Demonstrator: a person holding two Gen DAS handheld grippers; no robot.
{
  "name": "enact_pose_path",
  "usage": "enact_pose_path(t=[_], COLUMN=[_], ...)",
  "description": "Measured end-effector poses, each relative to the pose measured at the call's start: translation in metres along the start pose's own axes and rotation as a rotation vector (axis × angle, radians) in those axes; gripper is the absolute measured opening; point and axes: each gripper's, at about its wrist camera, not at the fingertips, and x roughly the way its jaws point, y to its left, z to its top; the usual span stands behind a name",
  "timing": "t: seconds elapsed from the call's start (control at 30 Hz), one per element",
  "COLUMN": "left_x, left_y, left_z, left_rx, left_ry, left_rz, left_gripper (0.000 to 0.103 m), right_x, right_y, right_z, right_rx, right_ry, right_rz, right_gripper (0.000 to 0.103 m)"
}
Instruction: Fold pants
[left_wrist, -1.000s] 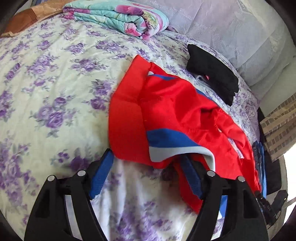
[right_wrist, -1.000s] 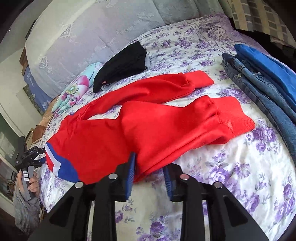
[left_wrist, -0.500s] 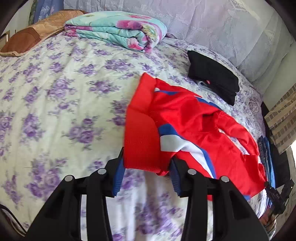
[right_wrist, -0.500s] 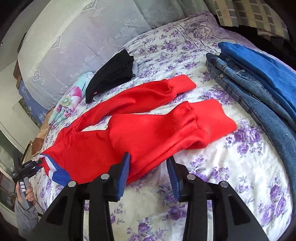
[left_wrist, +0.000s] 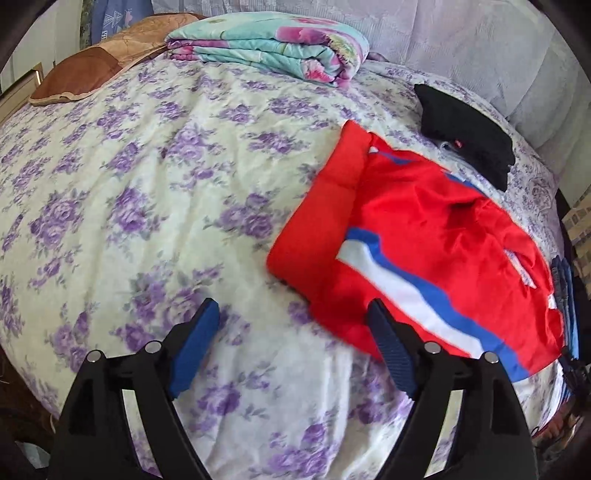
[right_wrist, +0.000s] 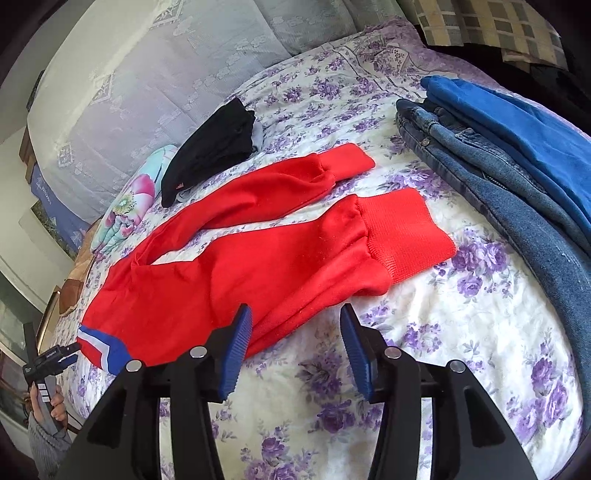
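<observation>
A: Both grippers are off the cloth here. The left gripper (left_wrist: 291, 354) has its jaws opening wide, with only flowered bedsheet (left_wrist: 147, 206) in the gap between them. The waistband end of the red track pants (left_wrist: 413, 236) lies just ahead and to that gripper's right, its right finger brushing or overlapping the hem; I can't tell which.

B: And the right gripper (right_wrist: 295, 343)?

A: Jaws opening too, at about a middling gap. The edge of the near leg of the red pants (right_wrist: 258, 266) sits right at its left finger, and the pads aren't pressing on it. Bare sheet shows between the fingers.

B: So why spread out like that?

A: My read: the garment is laid flat and lengthways across the bed so it can be folded cleanly. Waist with the blue-and-white stripe sits in front of the left gripper, and the ribbed cuffs (right_wrist: 402, 229) lie ahead and to the right of the right one. The two legs lie side by side with a gap between them, not stacked.

B: Next step, then?

A: Likely one leg over the other. The folded jeans (right_wrist: 480, 173) far right and the black garment (right_wrist: 210, 151) beyond look like the finished pile, parked clear of the workspace.
</observation>
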Motion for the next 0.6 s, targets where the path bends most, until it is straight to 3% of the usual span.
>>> enact_pose_path(t=[0.1,0.2,0.3,0.37,0.53,0.57,0.6], left_x=[0.025,0.041,0.037,0.029,0.007,0.000,-0.007], left_y=[-0.008,-0.018,-0.021,-0.011,0.010,0.015,0.019], left_z=[0.017,0.027,0.028,0.026,0.019,0.018,0.016], left_rx=[-0.028,-0.035,-0.033,-0.059,-0.142,-0.153,-0.164], left_ry=[0.028,0.006,-0.022,-0.027,-0.040,-0.051,-0.061], left_rz=[-0.073,-0.032,-0.009,-0.066,-0.142,-0.142,-0.135], left_gripper=[0.086,0.087,0.066,0.054,0.045,0.045,0.045], right_x=[-0.002,-0.003,-0.003,0.001,0.017,0.019,0.021], right_y=[-0.004,-0.009,-0.015,-0.020,-0.030,-0.030,-0.029], right_z=[-0.001,-0.002,-0.002,-0.001,0.012,0.015,0.018], right_rx=[0.017,0.044,0.070,0.105,0.182,0.185,0.174], right_ry=[-0.004,0.002,0.007,0.014,0.030,0.028,0.025], right_rz=[-0.007,-0.004,-0.001,0.020,0.077,0.091,0.095], right_gripper=[0.051,0.051,0.051,0.051,0.051,0.043,0.022])
